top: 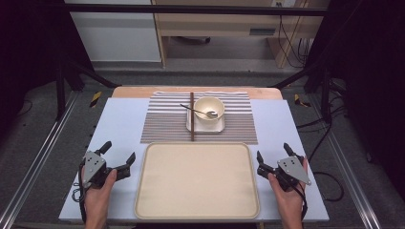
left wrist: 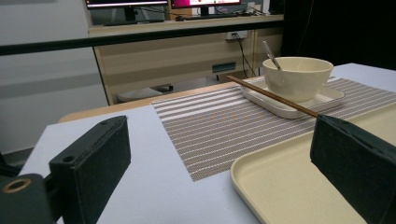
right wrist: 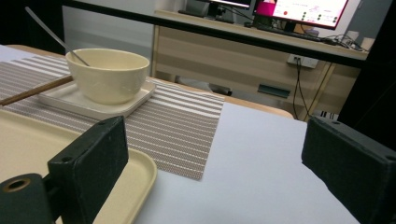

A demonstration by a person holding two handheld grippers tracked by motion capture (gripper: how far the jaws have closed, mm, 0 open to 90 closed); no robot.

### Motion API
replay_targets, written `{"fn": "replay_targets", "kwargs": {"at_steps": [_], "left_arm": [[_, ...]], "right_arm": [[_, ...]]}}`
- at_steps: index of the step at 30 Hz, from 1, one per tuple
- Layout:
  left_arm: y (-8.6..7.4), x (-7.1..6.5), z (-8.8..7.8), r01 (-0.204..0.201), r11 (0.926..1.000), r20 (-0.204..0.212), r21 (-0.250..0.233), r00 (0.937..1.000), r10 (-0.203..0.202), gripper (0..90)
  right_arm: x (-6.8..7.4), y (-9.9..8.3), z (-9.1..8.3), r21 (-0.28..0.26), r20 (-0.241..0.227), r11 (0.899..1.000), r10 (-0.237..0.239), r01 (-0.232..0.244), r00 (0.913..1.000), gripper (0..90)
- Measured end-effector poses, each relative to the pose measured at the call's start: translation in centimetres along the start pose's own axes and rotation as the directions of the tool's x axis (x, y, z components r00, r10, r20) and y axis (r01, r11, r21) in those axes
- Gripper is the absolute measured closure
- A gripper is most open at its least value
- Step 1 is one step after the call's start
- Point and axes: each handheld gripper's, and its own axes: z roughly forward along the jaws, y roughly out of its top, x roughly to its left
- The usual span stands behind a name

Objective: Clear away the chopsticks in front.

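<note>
- Tray [top: 197, 180]: cream, shallow-rimmed, empty; lies on the bench [top: 119, 124] between the two hands, its long sides running left to right.
- Left tool [top: 117, 159]: held just beside the tray's left edge, jaws spread wide and gripping nothing; in the left gripper view the tray's near corner [left wrist: 299, 182] lies ahead between the jaws.
- Right tool [top: 273, 156]: held just beside the tray's right edge, jaws likewise spread and empty; in the right gripper view the tray corner [right wrist: 116, 186] sits behind the left jaw.
- Bowl [top: 209, 109]: cream, standing on a small square plate [top: 205, 126] on the striped mat [top: 167, 126], beyond the tray's far edge and well apart from both tools.
- Spoon [top: 197, 112]: bowl end inside the bowl, handle leaning out over its rim to the left.
- Chopsticks [top: 192, 117]: long axis running straight away from the person, crossing the plate's left edge, near end just short of the tray.
- Governing relation: the tableware lies forward of both tools and slightly right of centre, so the right hand appears marginally nearer the bowl, the left nearer the chopsticks; either reach must pass over the tray.
</note>
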Motion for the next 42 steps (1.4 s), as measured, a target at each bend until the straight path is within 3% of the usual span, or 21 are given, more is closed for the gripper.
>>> {"fn": "replay_targets", "kwargs": {"at_steps": [2,3,4,6,9,13,15,16,17,20,21,23,28,34,36,37,38,39,40,41,42], "left_arm": [[-0.1,0.1,0.3,0.000,0.9999,0.010,0.012,0.9999,0.000,4.1],[0.0,0.1,0.5,-0.025,0.9995,0.007,0.021,0.9997,0.025,3.9],[0.0,0.1,0.5,-0.025,0.9995,0.007,0.021,0.9997,0.025,3.9],[0.2,-0.1,0.4,-0.082,0.9958,0.005,0.040,0.9966,0.082,4.0],[0.8,-0.3,0.1,-0.107,0.9933,0.021,0.045,0.9942,0.106,4.1],[2.6,-0.8,0.7,-0.096,0.9946,0.025,0.038,0.9951,0.095,4.1],[3.6,-1.4,1.8,-0.106,0.9912,0.061,0.080,0.9930,0.101,4.1],[4.1,-1.8,2.4,-0.109,0.9890,0.097,0.100,0.9903,0.100,4.1],[4.9,-2.6,3.6,-0.114,0.9865,0.149,0.118,0.9842,0.096,4.1],[6.1,-4.4,5.0,-0.141,0.9810,0.186,0.134,0.9758,0.115,4.2],[6.1,-4.4,5.0,-0.141,0.9810,0.186,0.134,0.9758,0.115,4.1],[6.7,-5.5,6.1,-0.165,0.9753,0.209,0.146,0.9689,0.133,4.5],[7.9,-7.9,8.5,-0.229,0.9557,0.242,0.185,0.9531,0.182,6.2],[8.2,-9.8,11.8,-0.254,0.9444,0.285,0.209,0.9395,0.190,7.0],[8.2,-10.2,12.4,-0.250,0.9450,0.290,0.211,0.9392,0.183,7.9],[8.1,-10.4,12.7,-0.240,0.9413,0.305,0.237,0.9384,0.162,10.5],[7.7,-10.9,13.1,-0.208,0.9412,0.340,0.266,0.9338,0.110,16.8],[7.7,-10.9,13.1,-0.208,0.9412,0.340,0.266,0.9338,0.110,15.7],[7.4,-11.2,13.3,-0.227,0.9358,0.343,0.270,0.9308,0.127,15.0],[7.0,-12.0,13.6,-0.276,0.9253,0.334,0.260,0.9247,0.182,14.0],[7.0,-12.0,13.6,-0.276,0.9253,0.334,0.260,0.9247,0.182,12.6]], "right_arm": [[-0.1,0.0,0.0,-0.009,0.008,1.000,0.003,-0.003,1.0000,10.3],[-0.2,-0.2,0.0,-0.008,0.013,1.000,-0.001,0.001,0.9999,11.5],[-0.4,-0.2,0.0,-0.009,0.013,1.000,0.007,-0.007,0.9999,11.6],[-0.6,-0.1,-0.1,-0.023,0.018,0.999,0.032,-0.031,0.9993,11.9],[-0.7,-0.1,-0.2,-0.024,0.019,0.999,0.045,-0.045,0.9988,11.2],[-0.5,-0.4,0.0,0.034,0.028,0.999,0.041,-0.042,0.9988,6.3],[-0.5,-0.4,0.1,0.049,0.030,0.997,0.057,-0.058,0.9979,6.3],[-0.4,-0.4,0.2,0.064,0.040,0.995,0.075,-0.078,0.9964,6.2],[-0.2,-0.3,0.2,0.098,0.046,0.993,0.059,-0.063,0.9972,5.0],[0.1,0.0,-0.3,0.072,0.045,0.997,0.026,-0.030,0.9986,5.9],[0.1,0.0,-0.3,0.072,0.045,0.997,0.026,-0.030,0.9986,5.9],[0.2,0.1,-0.5,0.071,0.043,0.997,0.023,-0.026,0.9988,6.8],[0.1,0.3,-0.3,0.069,0.050,0.998,0.013,-0.016,0.9987,6.9],[0.1,0.3,-0.3,0.063,0.049,0.998,0.007,-0.010,0.9988,6.8],[0.1,0.4,-0.3,0.062,0.050,0.998,0.004,-0.007,0.9988,6.8],[0.1,0.4,-0.3,0.062,0.048,0.998,0.000,-0.003,0.9988,6.9],[0.1,0.5,-0.4,0.061,0.044,0.998,0.005,-0.008,0.9990,7.6],[0.1,0.5,-0.4,0.061,0.044,0.998,0.005,-0.008,0.9990,7.6],[0.1,0.6,-0.5,0.052,0.039,0.998,0.016,-0.018,0.9991,8.0],[0.2,0.6,-0.5,0.052,0.042,0.999,0.014,-0.016,0.9990,8.3],[0.2,0.6,-0.5,0.052,0.042,0.999,0.014,-0.016,0.9990,8.3]]}}
